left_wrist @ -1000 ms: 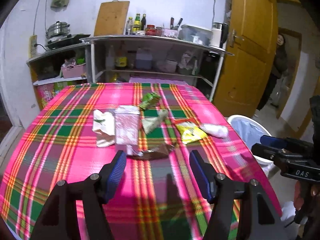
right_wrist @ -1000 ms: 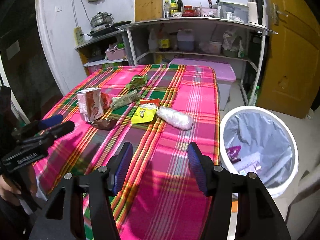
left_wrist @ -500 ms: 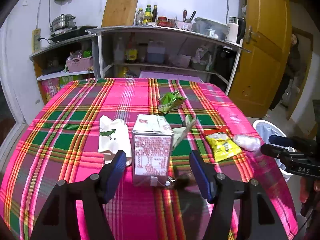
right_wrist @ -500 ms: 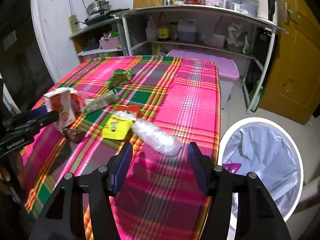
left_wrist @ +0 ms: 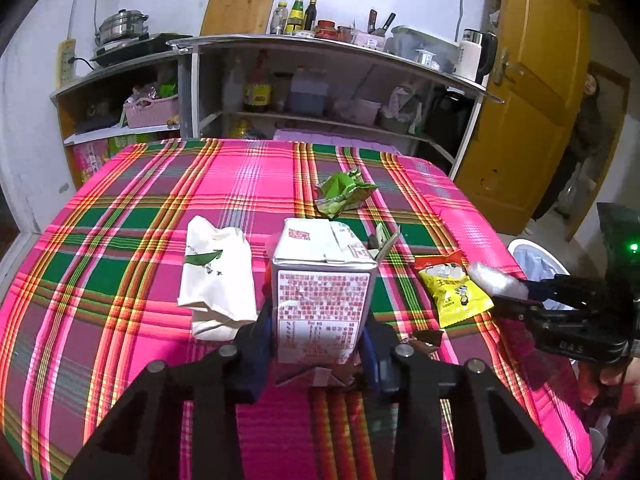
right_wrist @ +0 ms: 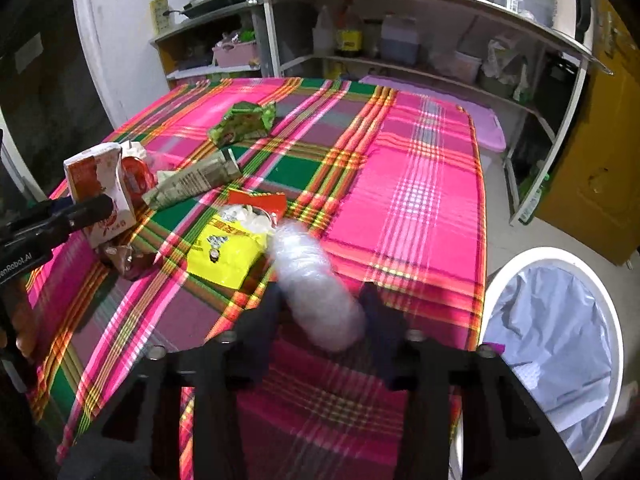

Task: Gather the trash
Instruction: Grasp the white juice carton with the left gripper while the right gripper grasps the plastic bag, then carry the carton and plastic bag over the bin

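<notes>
Trash lies on a table with a pink plaid cloth (left_wrist: 120,320). A red-and-white carton (left_wrist: 322,300) stands upright between the fingers of my left gripper (left_wrist: 318,344), which touch its two sides. A crumpled clear plastic wrap (right_wrist: 316,292) lies between the fingers of my right gripper (right_wrist: 320,320), which press its sides. Loose nearby are a white paper bag (left_wrist: 216,276), a yellow snack packet (left_wrist: 456,292), a green wrapper (left_wrist: 344,192), a grey-green wrapper (right_wrist: 196,180) and a brown wrapper (right_wrist: 124,258).
A white bin with a grey liner (right_wrist: 560,344) stands on the floor off the table's right edge. Kitchen shelves (left_wrist: 320,80) stand behind the table. A yellow door (left_wrist: 528,120) is at the right, with a person (left_wrist: 588,120) beside it.
Both grippers moved forward over the table and narrowed. The left one now has the carton between its fingers, the right one has the plastic wrap.
</notes>
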`<state>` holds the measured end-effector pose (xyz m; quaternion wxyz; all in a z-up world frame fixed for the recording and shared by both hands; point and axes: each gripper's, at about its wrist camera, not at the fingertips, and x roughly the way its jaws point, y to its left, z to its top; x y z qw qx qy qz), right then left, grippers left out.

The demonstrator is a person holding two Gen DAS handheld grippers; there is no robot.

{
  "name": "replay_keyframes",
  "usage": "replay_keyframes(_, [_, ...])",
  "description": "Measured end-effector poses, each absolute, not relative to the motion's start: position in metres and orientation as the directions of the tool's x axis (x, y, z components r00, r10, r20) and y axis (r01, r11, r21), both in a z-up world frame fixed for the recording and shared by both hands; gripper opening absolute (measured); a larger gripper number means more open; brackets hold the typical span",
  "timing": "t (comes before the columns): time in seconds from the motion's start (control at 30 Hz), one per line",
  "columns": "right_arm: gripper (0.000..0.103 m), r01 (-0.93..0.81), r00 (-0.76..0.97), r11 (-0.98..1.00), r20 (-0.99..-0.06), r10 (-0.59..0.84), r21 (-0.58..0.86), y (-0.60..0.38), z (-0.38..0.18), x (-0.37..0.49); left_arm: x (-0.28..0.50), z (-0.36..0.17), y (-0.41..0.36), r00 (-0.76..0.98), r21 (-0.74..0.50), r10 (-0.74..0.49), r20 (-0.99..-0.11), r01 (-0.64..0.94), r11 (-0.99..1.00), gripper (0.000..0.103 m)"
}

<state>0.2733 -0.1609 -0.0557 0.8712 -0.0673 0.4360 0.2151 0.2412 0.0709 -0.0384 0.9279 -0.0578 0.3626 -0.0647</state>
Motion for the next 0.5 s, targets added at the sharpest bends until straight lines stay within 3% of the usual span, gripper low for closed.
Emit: replay_keyframes(0.5, [0.027, -0.397, 0.579, 0.909, -0.735, 0.353, 0.124, -0.172, -0.027, 0.232, 0.207, -0.010, 0.057, 0.774, -0.124, -0.185, -0.606, 0.138, 0.983, 0.036])
